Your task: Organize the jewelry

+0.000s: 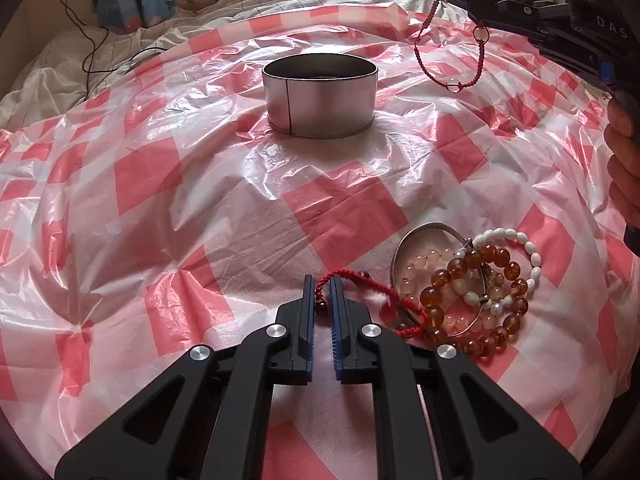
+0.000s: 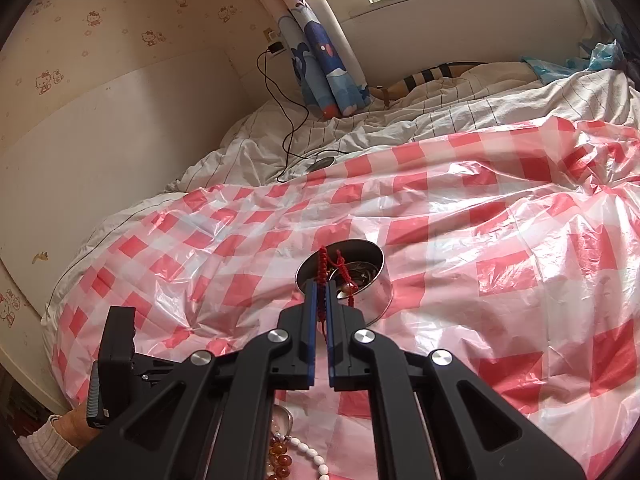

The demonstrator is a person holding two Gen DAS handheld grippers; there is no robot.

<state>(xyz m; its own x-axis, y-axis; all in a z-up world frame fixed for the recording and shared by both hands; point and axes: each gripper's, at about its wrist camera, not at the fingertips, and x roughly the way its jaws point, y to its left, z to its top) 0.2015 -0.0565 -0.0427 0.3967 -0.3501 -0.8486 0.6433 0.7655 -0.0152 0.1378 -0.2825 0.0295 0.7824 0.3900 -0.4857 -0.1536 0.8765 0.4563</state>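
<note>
A round metal tin [image 1: 320, 96] stands open on the red-checked plastic sheet [image 1: 160, 184]; it also shows in the right wrist view [image 2: 372, 276]. My right gripper [image 2: 321, 286] is shut on a red cord bracelet [image 2: 325, 268] and holds it in the air to the tin's right; the bracelet hangs from it in the left wrist view [image 1: 444, 60]. My left gripper [image 1: 322, 280] is low on the sheet, jaws narrowly apart around another red cord bracelet [image 1: 360, 284]. A pile of amber, white and pink bead bracelets and a silver bangle [image 1: 468, 288] lies to its right.
A crumpled white duvet [image 2: 400, 120] lies beyond the sheet. A black cable [image 2: 288, 120] and a charger lie at the far left. A blue cartoon curtain [image 2: 328, 60] hangs by the wall. A blue plastic bag [image 2: 580, 62] lies at the far right.
</note>
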